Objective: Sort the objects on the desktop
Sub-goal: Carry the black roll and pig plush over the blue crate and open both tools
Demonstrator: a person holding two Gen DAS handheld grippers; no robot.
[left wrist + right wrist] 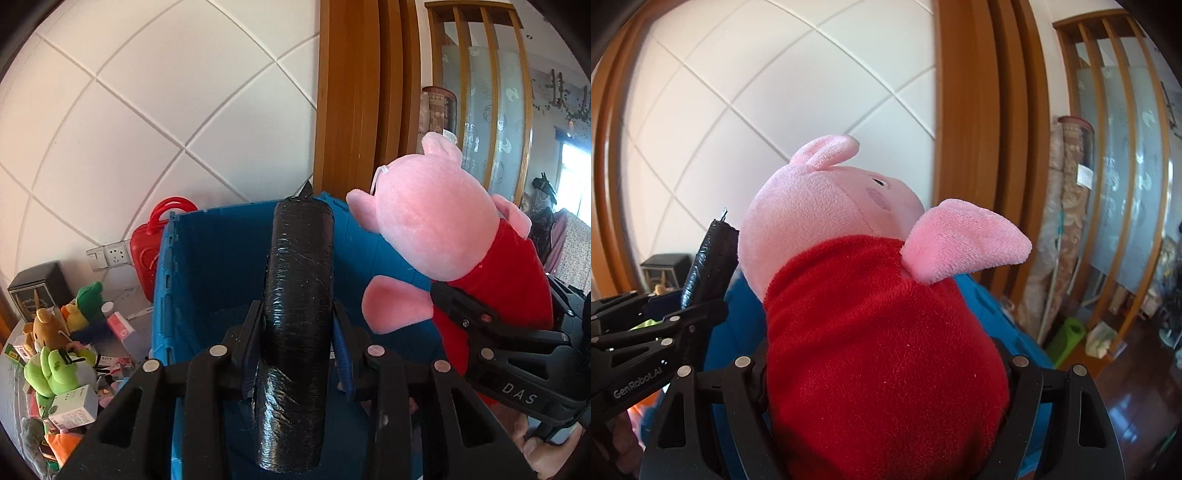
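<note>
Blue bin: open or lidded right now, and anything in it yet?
Open: the blue bin shows bare inner walls and no lid on top. The visible floor patch looks empty; the black roll hides the rest.

A white diamond-panelled wall (155, 122) meets a wooden door frame (354, 96) and a slatted glass screen (484, 107).

Bright daylight, seemingly from the window (576, 177); sharp centre, fisheye-bent, dark corners.
</note>
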